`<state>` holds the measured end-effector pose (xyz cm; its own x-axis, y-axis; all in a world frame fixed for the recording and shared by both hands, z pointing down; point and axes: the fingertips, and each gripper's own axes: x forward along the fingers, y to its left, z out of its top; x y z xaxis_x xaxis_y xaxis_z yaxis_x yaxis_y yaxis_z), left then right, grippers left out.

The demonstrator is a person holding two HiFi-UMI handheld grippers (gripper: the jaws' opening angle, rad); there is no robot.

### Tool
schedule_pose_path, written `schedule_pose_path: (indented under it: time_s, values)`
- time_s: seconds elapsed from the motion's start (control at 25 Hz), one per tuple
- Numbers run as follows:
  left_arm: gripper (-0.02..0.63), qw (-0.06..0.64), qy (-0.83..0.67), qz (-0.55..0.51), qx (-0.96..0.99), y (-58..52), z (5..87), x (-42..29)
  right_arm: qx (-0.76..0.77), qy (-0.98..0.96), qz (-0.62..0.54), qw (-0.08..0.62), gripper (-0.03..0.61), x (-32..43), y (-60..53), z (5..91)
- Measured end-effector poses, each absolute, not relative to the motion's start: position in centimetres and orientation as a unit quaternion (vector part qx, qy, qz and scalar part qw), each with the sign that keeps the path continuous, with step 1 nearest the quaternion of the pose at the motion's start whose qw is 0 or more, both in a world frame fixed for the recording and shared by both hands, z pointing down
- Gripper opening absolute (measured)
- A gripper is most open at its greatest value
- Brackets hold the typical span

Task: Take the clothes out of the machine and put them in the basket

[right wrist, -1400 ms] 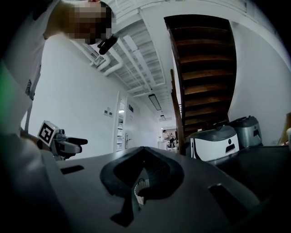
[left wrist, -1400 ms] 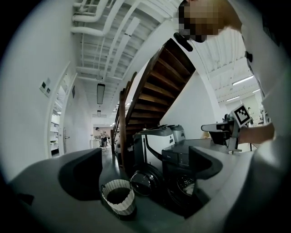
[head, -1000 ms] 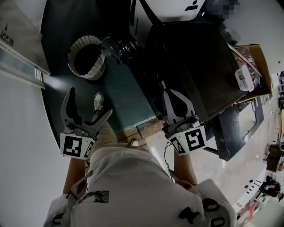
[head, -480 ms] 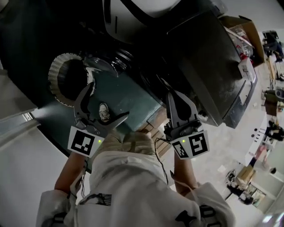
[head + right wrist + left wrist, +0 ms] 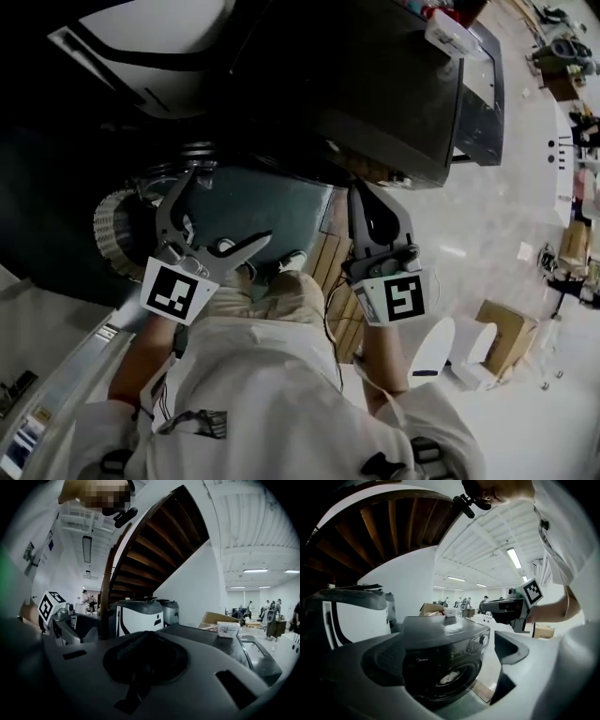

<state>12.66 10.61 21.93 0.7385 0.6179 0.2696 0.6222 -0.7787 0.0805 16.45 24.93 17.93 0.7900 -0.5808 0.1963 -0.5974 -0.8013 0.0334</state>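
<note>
Over on the left the woven basket (image 5: pixel 109 236) stands on the floor just beside the washing machine (image 5: pixel 375 84), placed, I'd guess, so each piece needs only a short swing across. The left gripper (image 5: pixel 230 208) hangs between basket and machine with its jaws wide apart and nothing in them, aimed at the round door as if readied for a grab. The clothes (image 5: pixel 449 677) show as a pale bundle low in the drum, so the job looks barely begun; whether the door is open I can't tell. On the right, the right gripper (image 5: pixel 359 199) has its jaws pressed together, empty, near the machine's front, likely kept out of the way
</note>
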Motion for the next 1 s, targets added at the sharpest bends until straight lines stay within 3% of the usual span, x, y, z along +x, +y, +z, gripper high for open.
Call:
schedule_pose_path:
  time_s: [0.24,0.52,1.0]
  values:
    - [0.569,0.047,-0.405,-0.127,-0.904,17.2,26.6,14.7,0.958,-0.267,0.096,0.053,0.014,16.9,30.0,23.6]
    - [0.569,0.034,-0.469,-0.148,-0.870,19.4,39.8,16.0,0.968,-0.212,0.108,0.083,0.014,17.8,31.0,34.3]
    - [0.570,0.086,-0.521,-0.154,-0.835,26.1,61.5,17.9,0.966,-0.215,0.065,0.127,0.014,19.0,35.0,52.2]
